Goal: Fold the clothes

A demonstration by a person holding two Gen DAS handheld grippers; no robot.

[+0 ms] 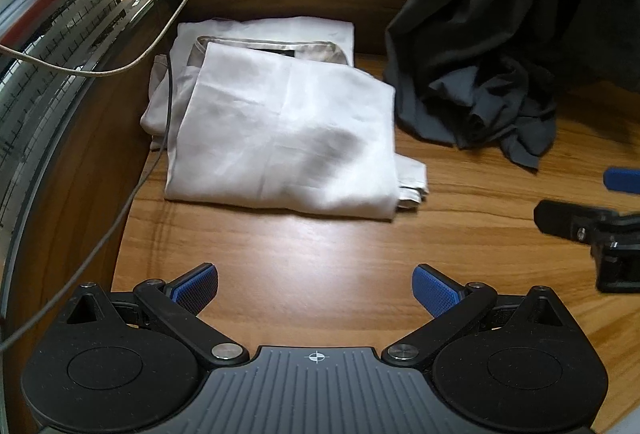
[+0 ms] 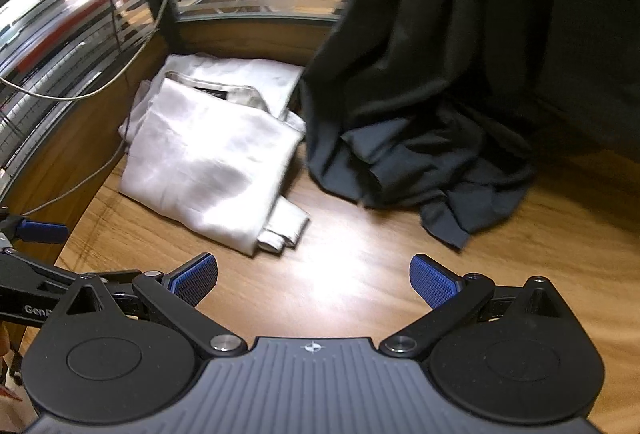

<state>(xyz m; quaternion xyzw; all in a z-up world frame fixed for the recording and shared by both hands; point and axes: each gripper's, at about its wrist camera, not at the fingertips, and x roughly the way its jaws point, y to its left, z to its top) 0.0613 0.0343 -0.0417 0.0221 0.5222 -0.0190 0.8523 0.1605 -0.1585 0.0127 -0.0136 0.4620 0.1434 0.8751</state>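
A folded white garment point(image 1: 280, 130) lies on the wooden table point(image 1: 320, 258), ahead of my left gripper point(image 1: 316, 292), which is open and empty above the bare wood. A crumpled dark grey garment point(image 1: 492, 66) is heaped at the right back. In the right wrist view the white garment point(image 2: 208, 150) lies ahead to the left and the dark garment point(image 2: 432, 114) ahead to the right. My right gripper point(image 2: 314, 282) is open and empty above the table point(image 2: 360, 274). The right gripper also shows at the right edge of the left wrist view point(image 1: 592, 218).
Frosted striped glass partitions point(image 1: 80, 14) wall the desk's back and left sides. A beige cable point(image 1: 120, 68) and a thin dark cable point(image 1: 168, 106) hang over the left part, next to the white garment. The left gripper's fingers point(image 2: 40, 230) show at the right view's left edge.
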